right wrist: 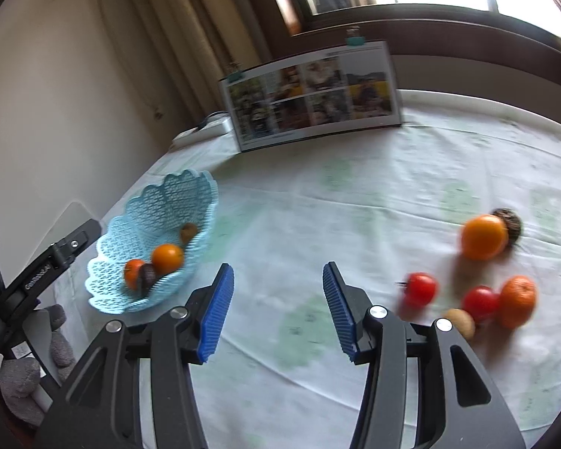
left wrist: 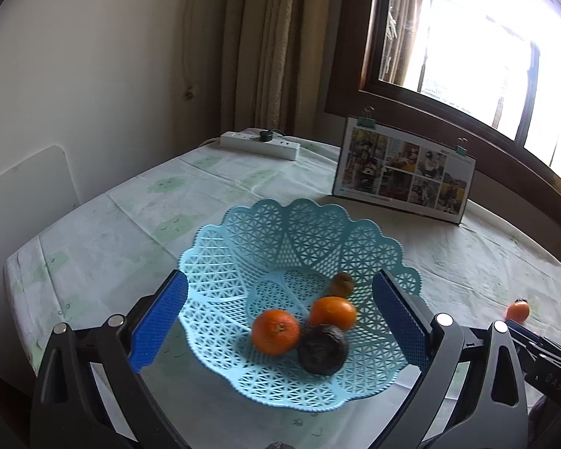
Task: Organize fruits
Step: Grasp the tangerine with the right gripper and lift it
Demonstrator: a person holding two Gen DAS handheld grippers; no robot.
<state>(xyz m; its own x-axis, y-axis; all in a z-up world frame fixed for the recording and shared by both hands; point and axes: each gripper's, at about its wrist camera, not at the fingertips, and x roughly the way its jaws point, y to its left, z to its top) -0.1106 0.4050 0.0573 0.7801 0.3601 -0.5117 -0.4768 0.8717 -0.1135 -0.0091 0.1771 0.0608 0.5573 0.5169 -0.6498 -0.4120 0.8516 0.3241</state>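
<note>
A light-blue lattice basket point(left wrist: 306, 232) point(right wrist: 157, 202) sits on the table and holds two oranges point(left wrist: 276, 331) point(left wrist: 333, 312), a dark avocado point(left wrist: 322, 350) and a small brown fruit point(left wrist: 342, 284). My left gripper point(left wrist: 280, 318) hovers over the basket, open, nothing between its blue pads. My right gripper point(right wrist: 278, 312) is open above bare tablecloth, to the right of the basket. Loose fruit lies to its right: a large orange point(right wrist: 484, 237) in front of a dark round fruit point(right wrist: 512, 222), two red tomatoes point(right wrist: 420, 289) point(right wrist: 480, 303), a tangerine point(right wrist: 518, 301) and a small tan fruit point(right wrist: 462, 322).
A photo board point(left wrist: 402, 174) point(right wrist: 314, 93) stands at the back by the window sill. A white power strip point(left wrist: 260, 144) lies at the far edge near the curtain. The tablecloth point(right wrist: 318, 224) is pale with green prints. A small red-orange fruit point(left wrist: 517, 310) lies right of the basket.
</note>
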